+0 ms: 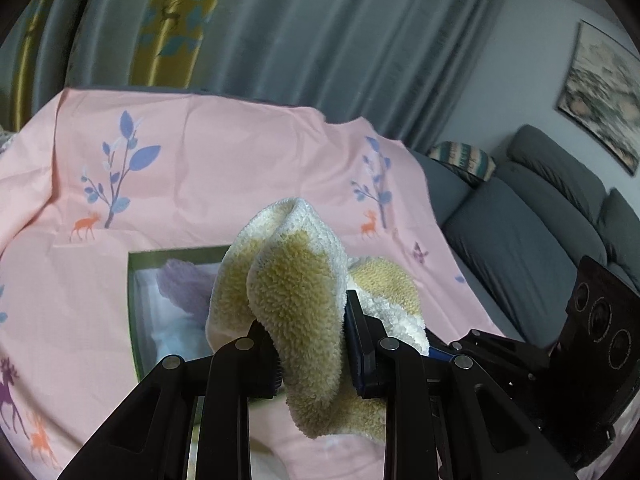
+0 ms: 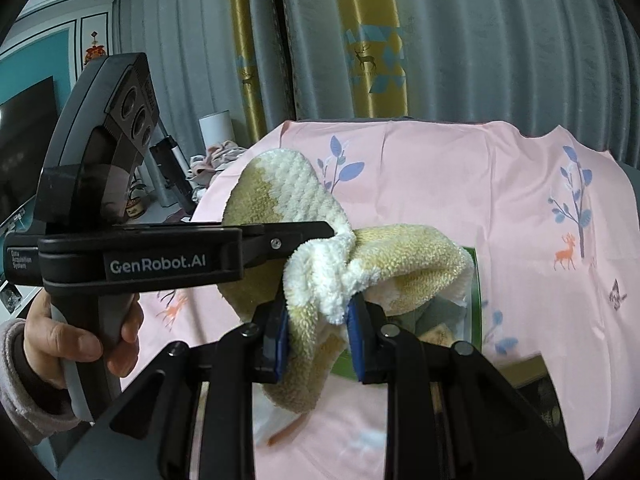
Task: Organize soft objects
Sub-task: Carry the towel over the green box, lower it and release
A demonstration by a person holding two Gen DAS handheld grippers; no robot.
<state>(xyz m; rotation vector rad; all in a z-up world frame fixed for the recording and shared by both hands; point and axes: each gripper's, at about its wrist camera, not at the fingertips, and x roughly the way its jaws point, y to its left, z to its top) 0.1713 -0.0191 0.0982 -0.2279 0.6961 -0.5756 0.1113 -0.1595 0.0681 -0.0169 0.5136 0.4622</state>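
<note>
A fluffy yellow and white towel (image 1: 296, 292) is held up above the pink cloth by both grippers. My left gripper (image 1: 310, 356) is shut on one part of it. My right gripper (image 2: 318, 344) is shut on another part of the same towel (image 2: 316, 280). In the right wrist view the left gripper (image 2: 332, 234) comes in from the left and pinches the towel just above my right fingers. A green box (image 1: 134, 304) lies on the cloth behind the towel, with a purple cloth (image 1: 184, 280) and a pale blue cloth (image 1: 176, 336) inside.
A pink sheet with trees and deer (image 1: 224, 168) covers the table. A grey sofa (image 1: 520, 240) stands at the right, curtains (image 1: 320, 40) behind. The right gripper's body (image 1: 592, 340) is close at the lower right. The green box edge (image 2: 478, 280) shows behind the towel.
</note>
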